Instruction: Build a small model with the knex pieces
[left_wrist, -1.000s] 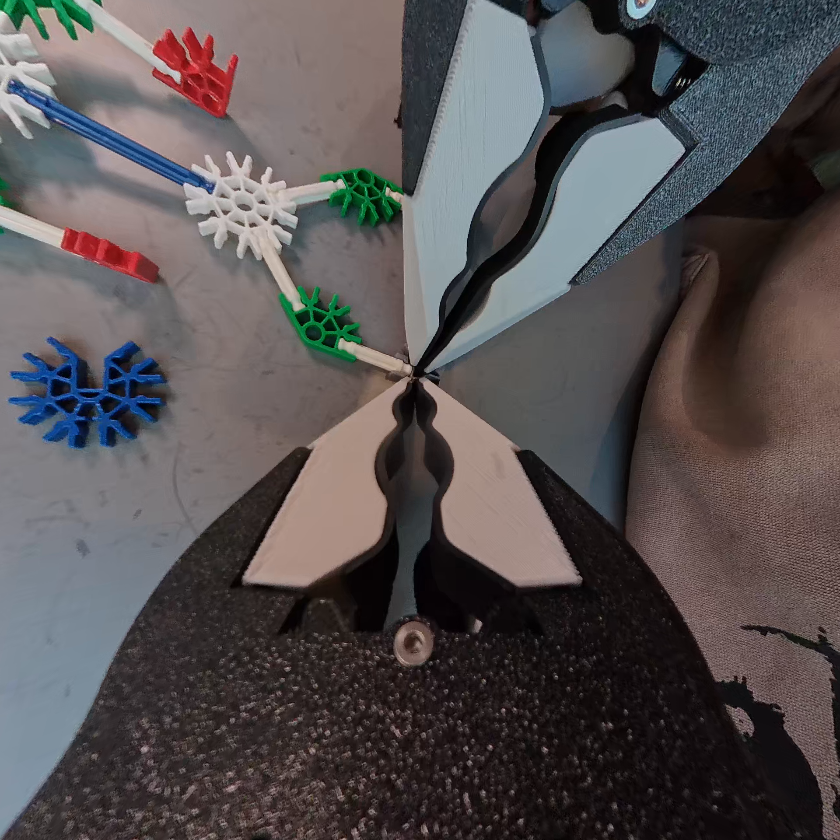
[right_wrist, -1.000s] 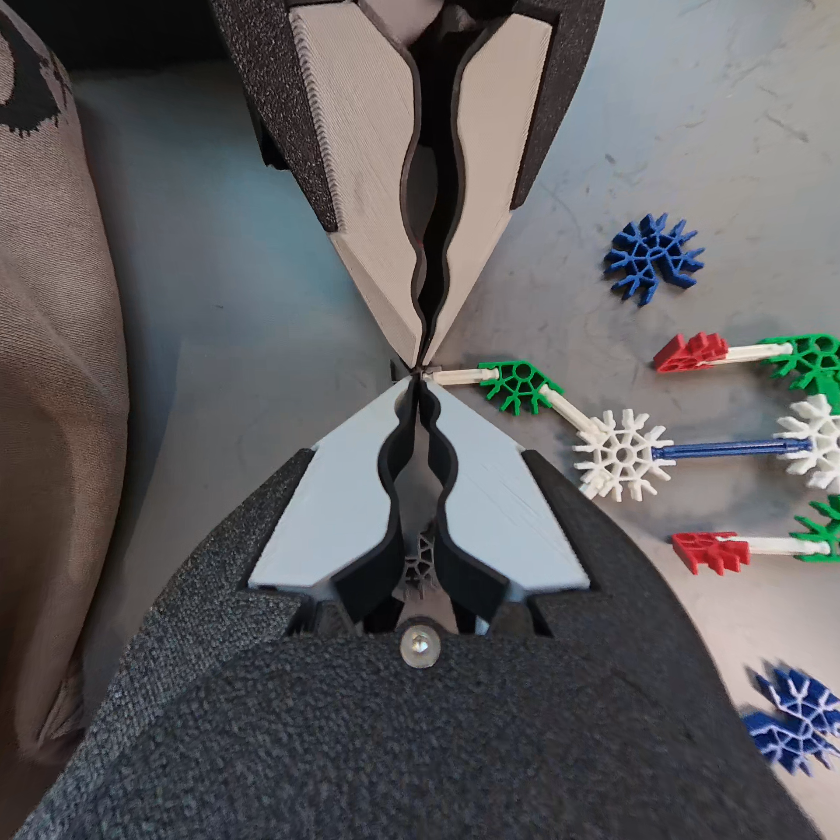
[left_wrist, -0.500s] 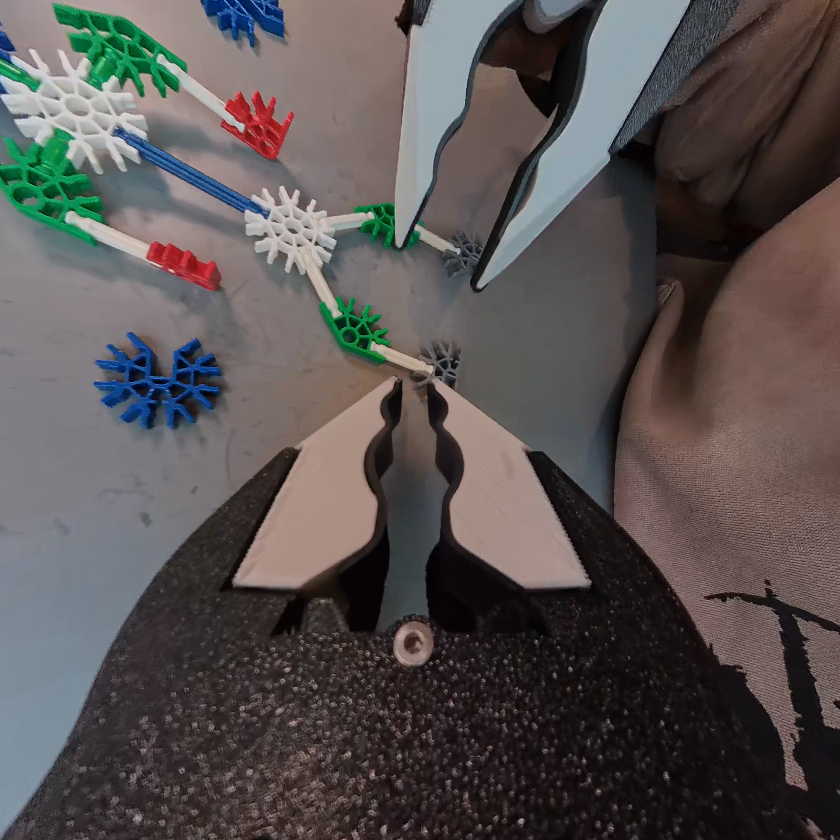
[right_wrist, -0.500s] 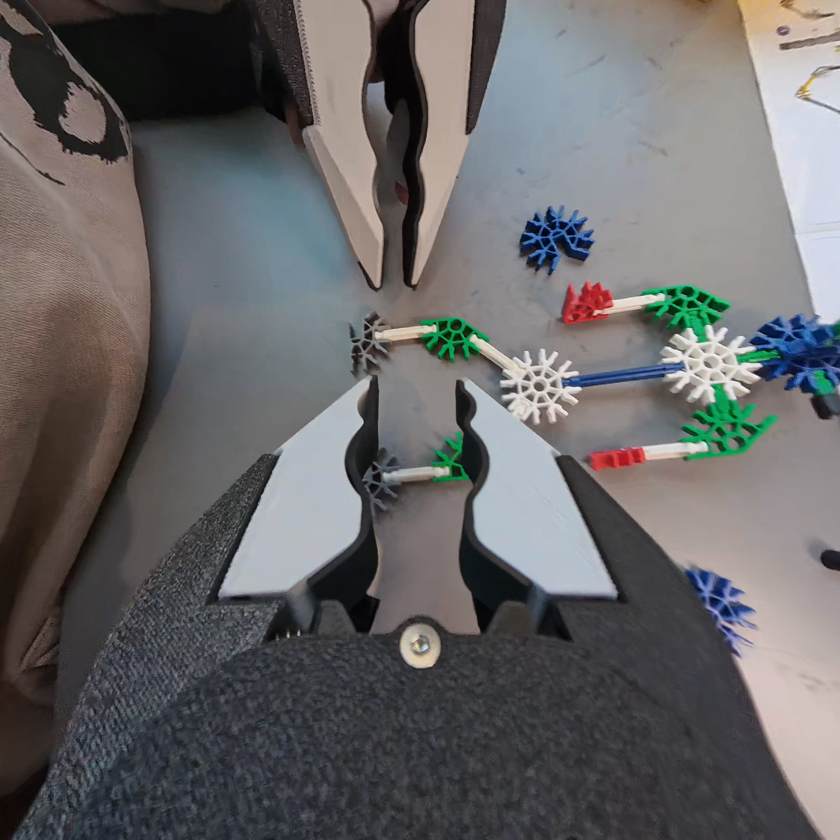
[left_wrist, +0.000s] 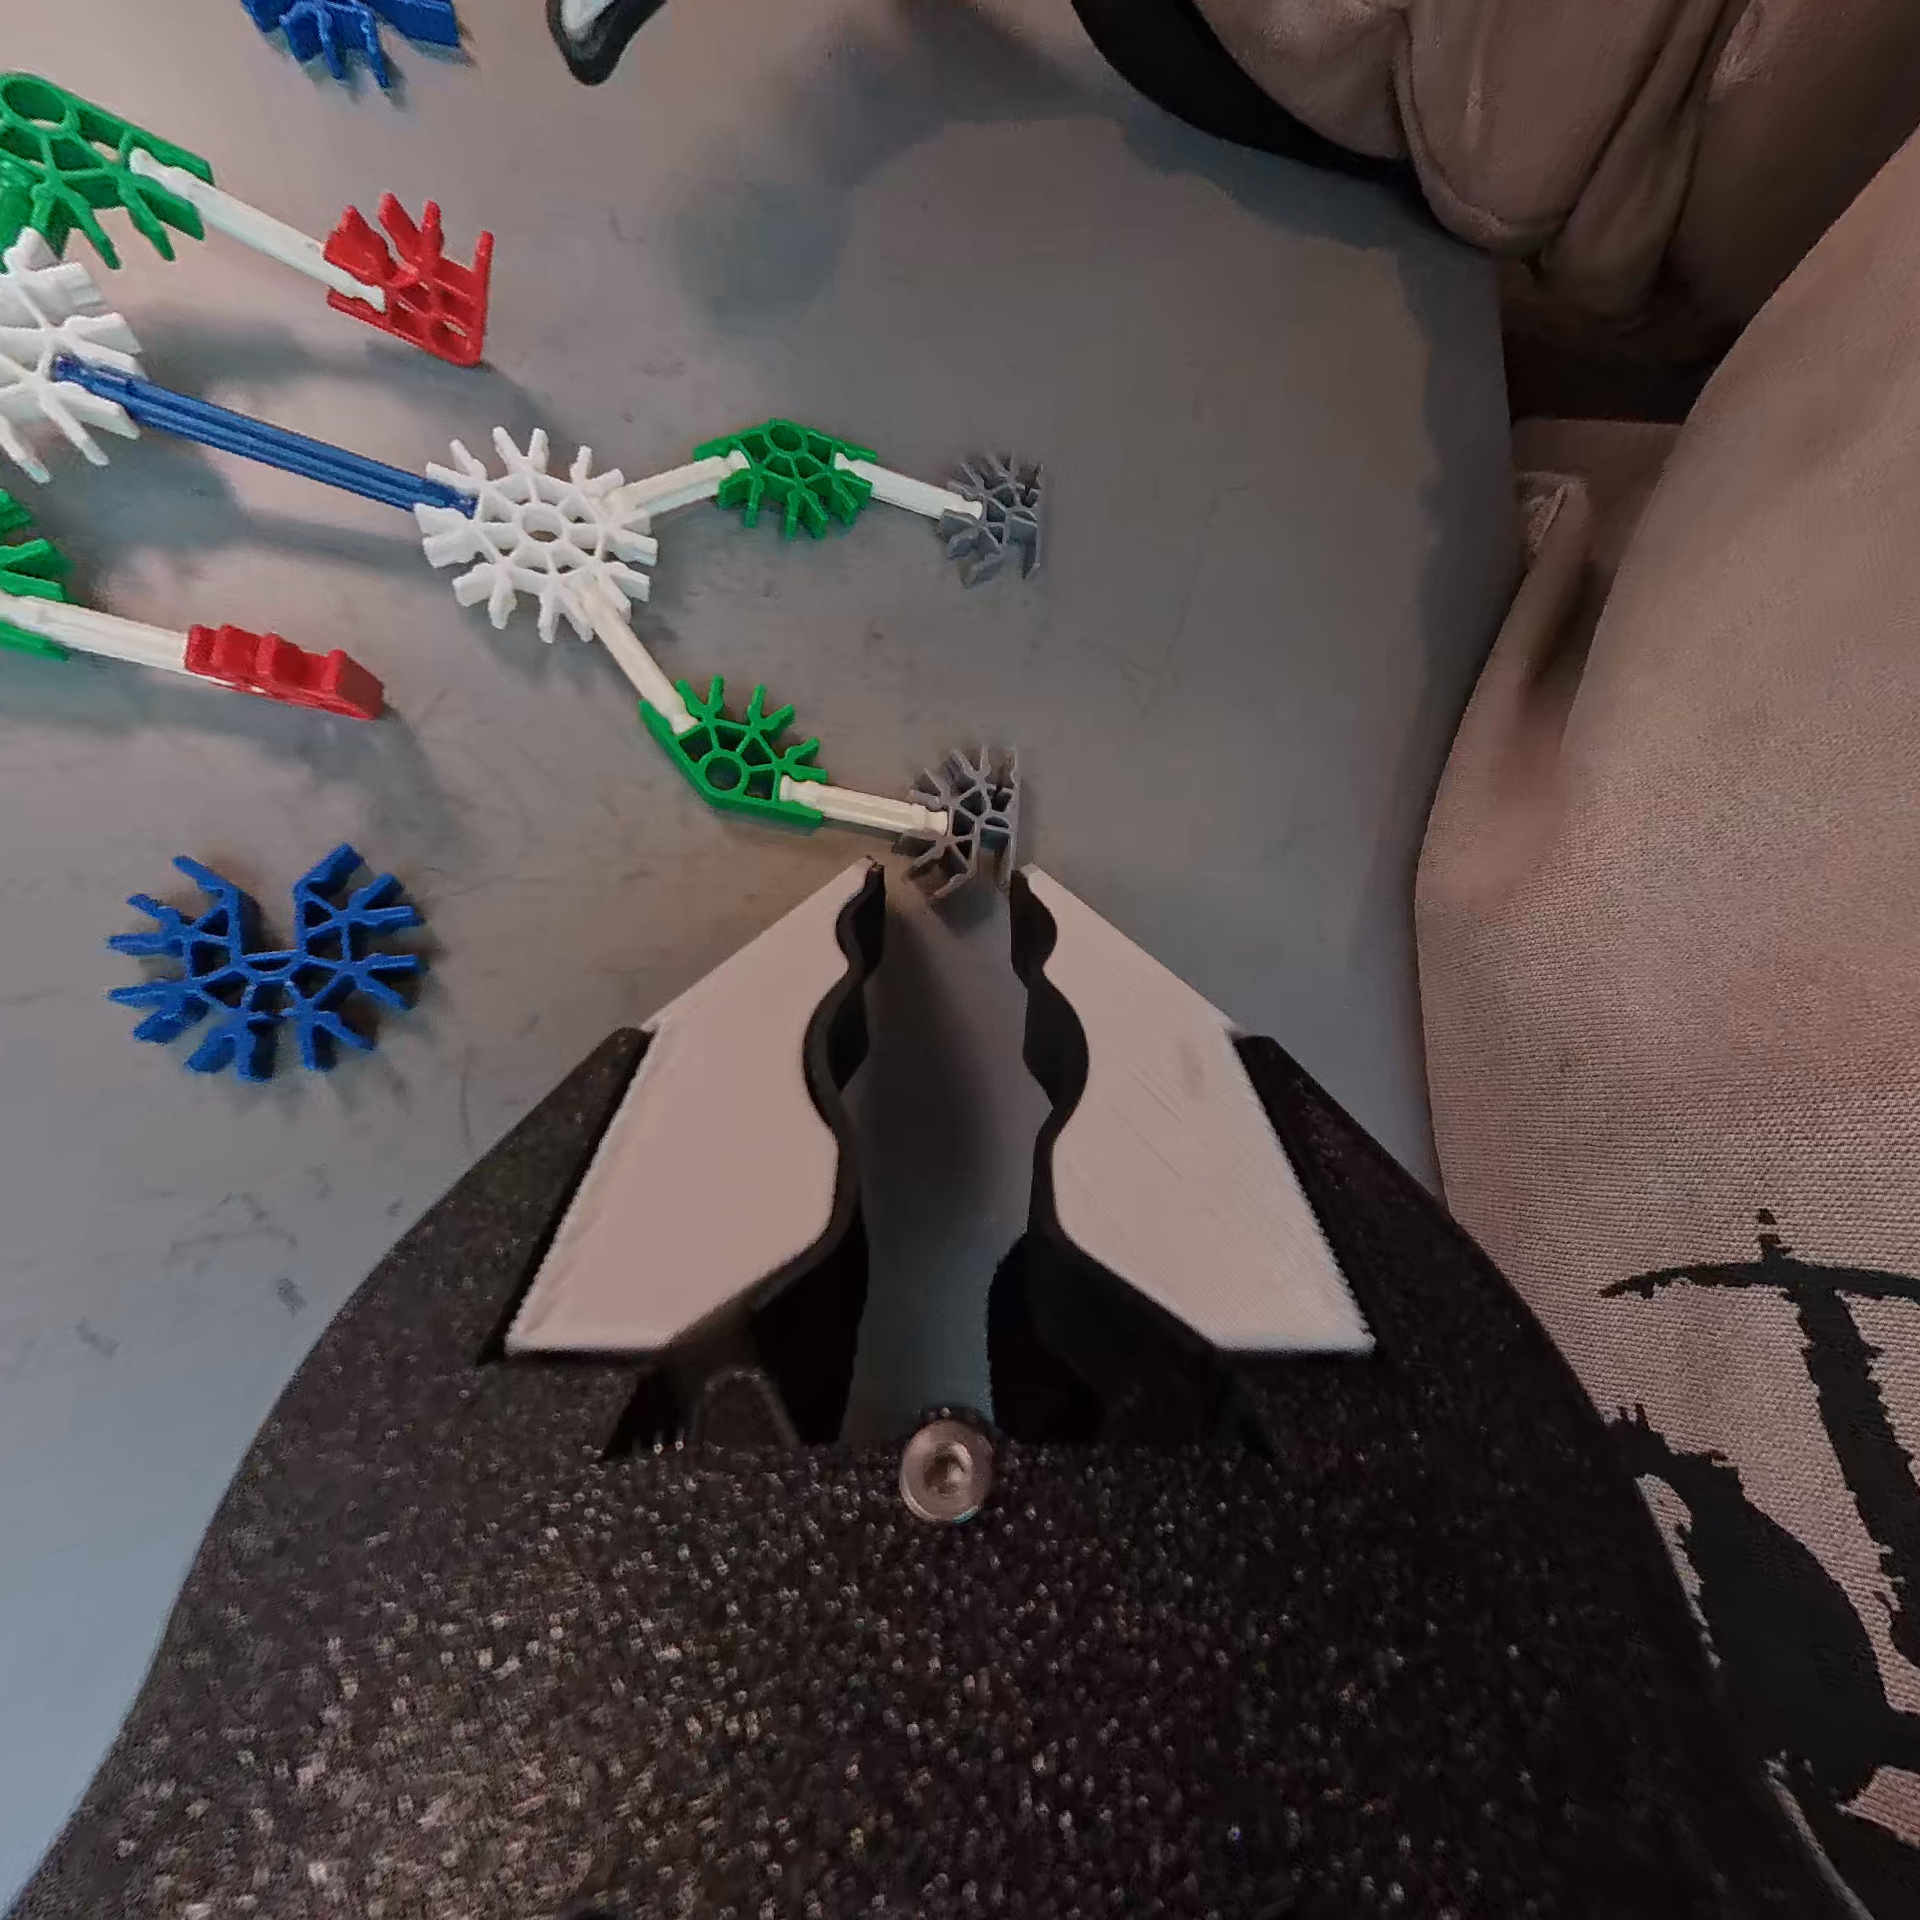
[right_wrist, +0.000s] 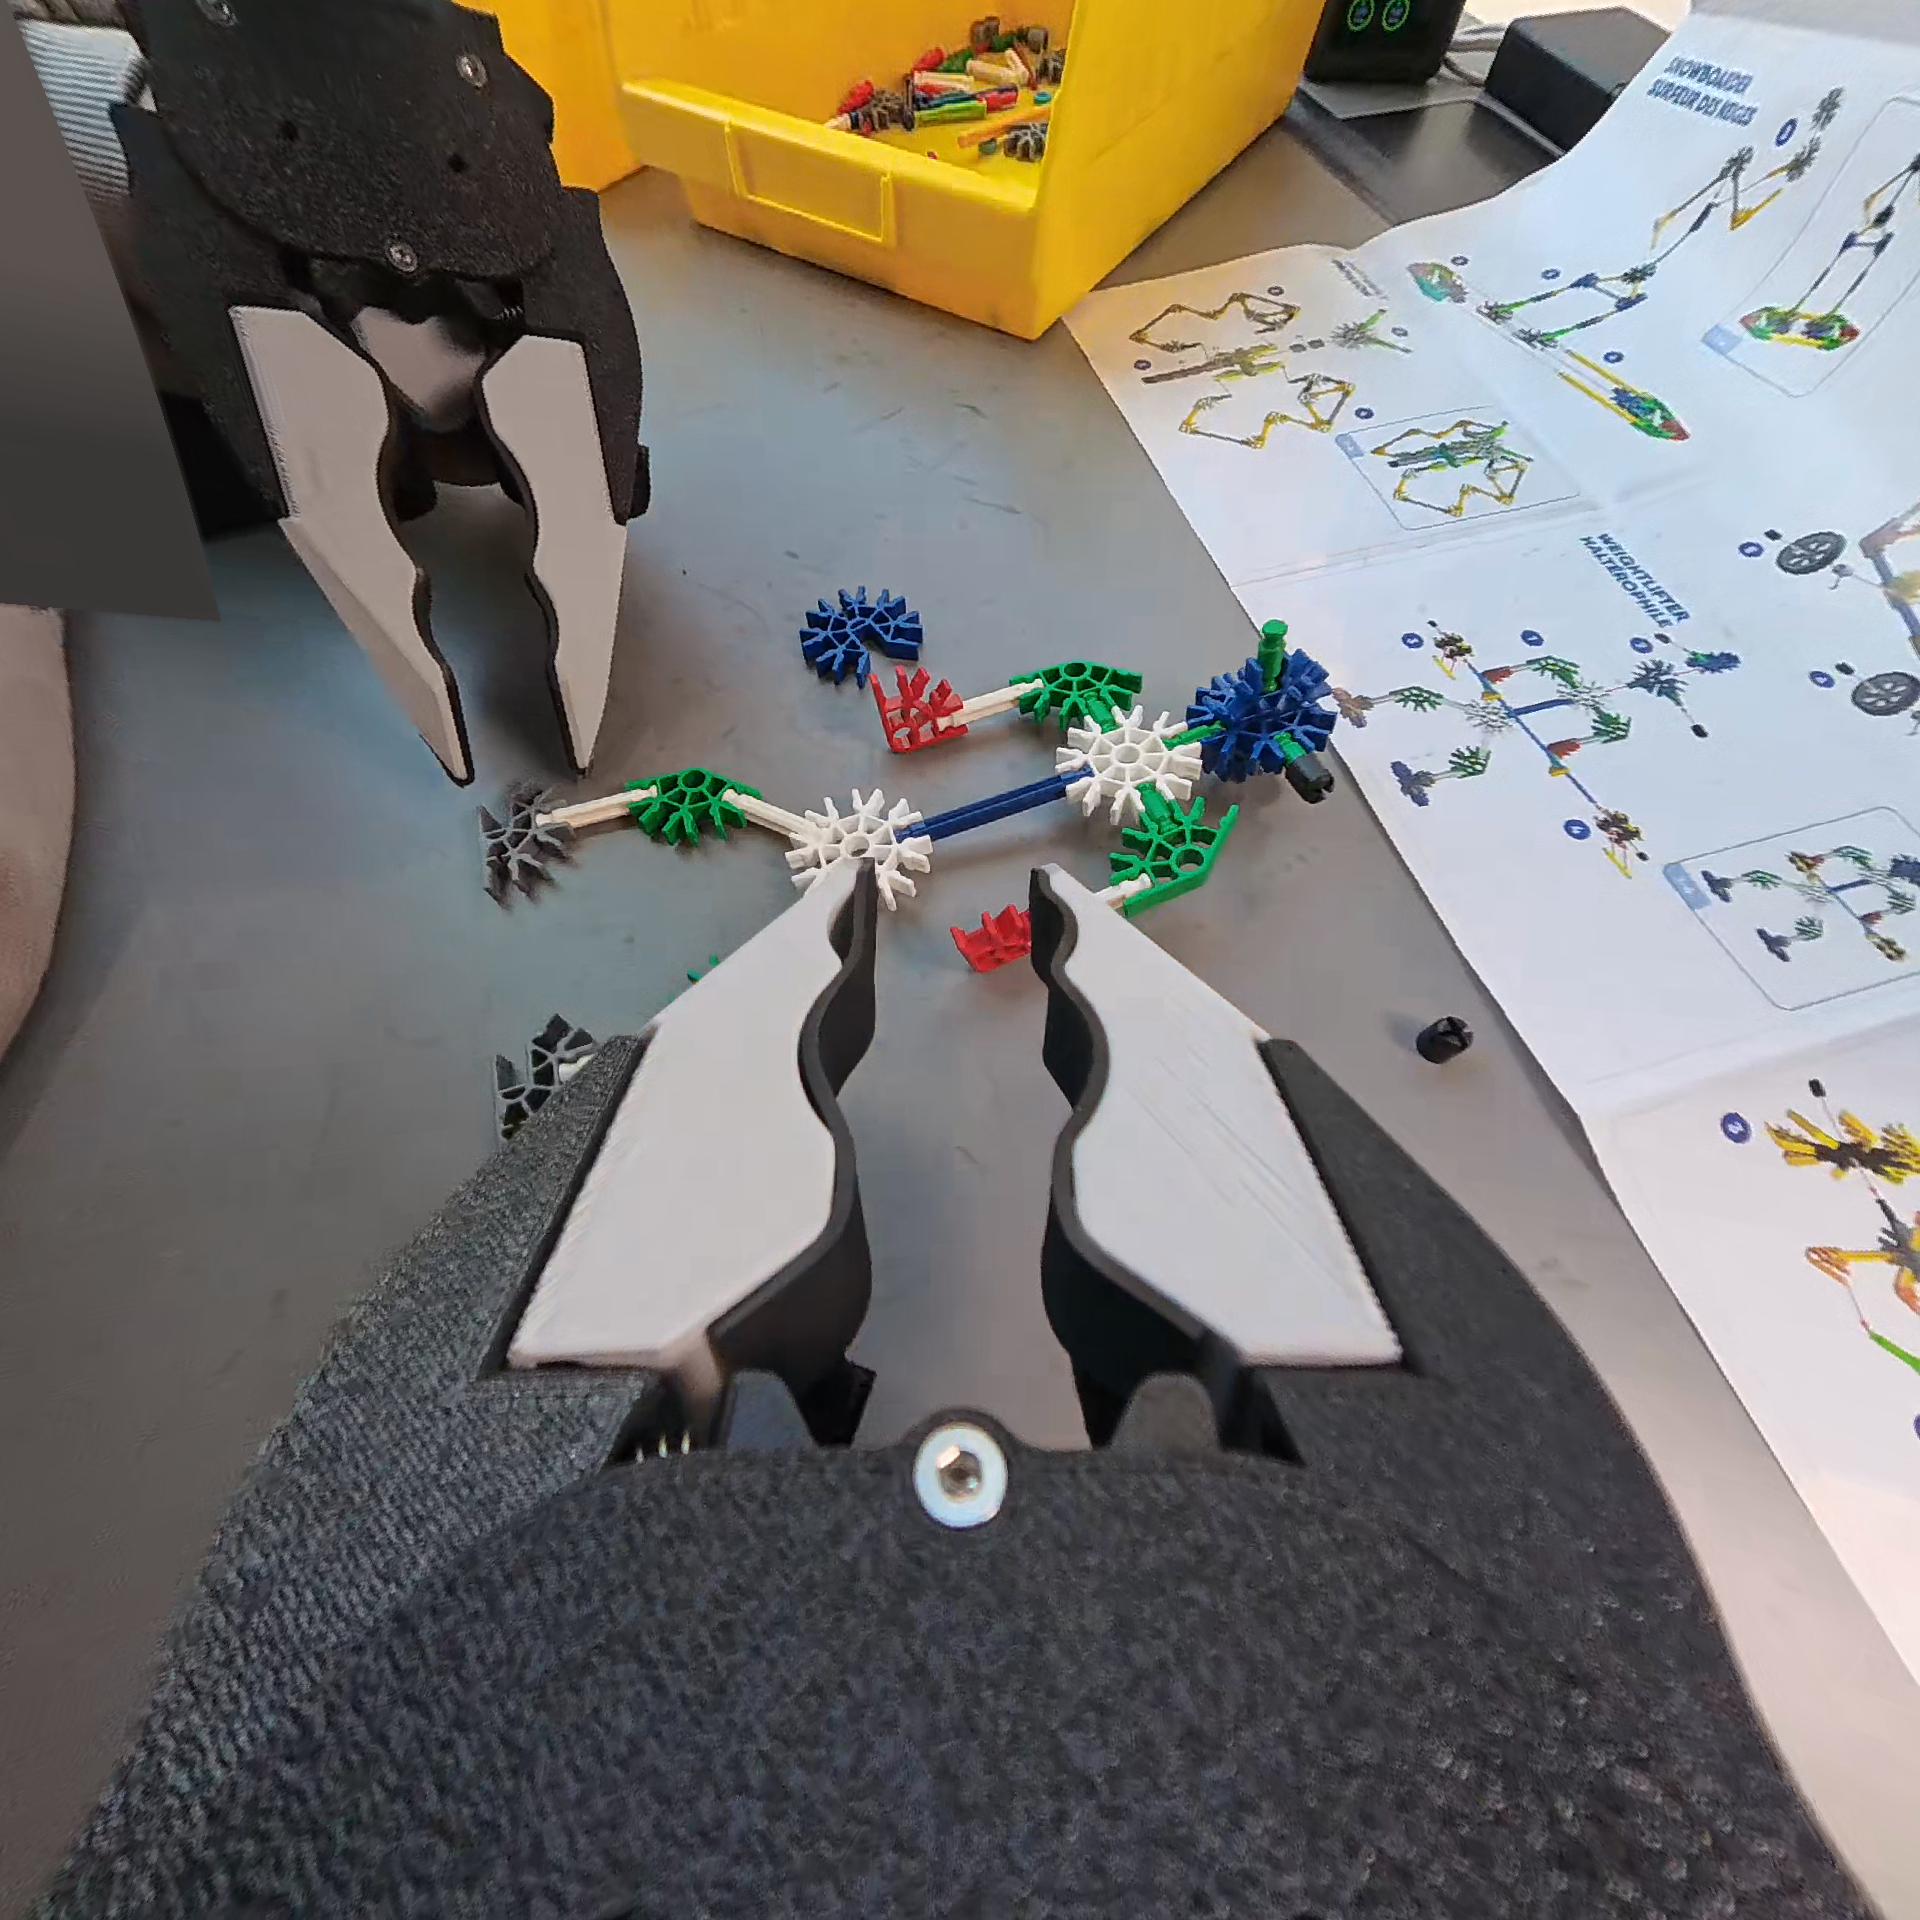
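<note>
**A:** What is the left claw (left_wrist: 945, 878) doing?

**B:** It is hovering narrowly parted and gripping nothing, its tips just beside the small grey plastic fan-shaped connector (left_wrist: 966, 816) on the nearer leg of the rod-and-connector toy figure (right_wrist: 997, 810). The gap is barely wider than that piece, so I am guessing it is staying lined up with it.

**A:** And the right claw (right_wrist: 951, 878)?

**B:** It is gaping wide and empty above the white plastic snowflake connector (right_wrist: 860, 836) and a red plastic end piece (right_wrist: 992, 935), touching neither as far as I can tell.

**A:** Where is the figure lying?

**B:** Flat on the grey bench (left_wrist: 1195, 520), towards the person's edge, between that edge and the printed paper instruction sheet (right_wrist: 1558, 623) along the right edge. A yellow plastic bin (right_wrist: 935, 239) of parts is sitting at the far edge, and a loose blue plastic connector (left_wrist: 265, 961) is lying just beside the figure. It is lying flat, I think, because all its rods are sharing one plane.

**A:** What is differing from a second ago?

**B:** Then both claws were pinching together at one rod end. Now both grey feet are sitting on their rods, the left claw is opening further, and the right claw is pulling well back.
</note>
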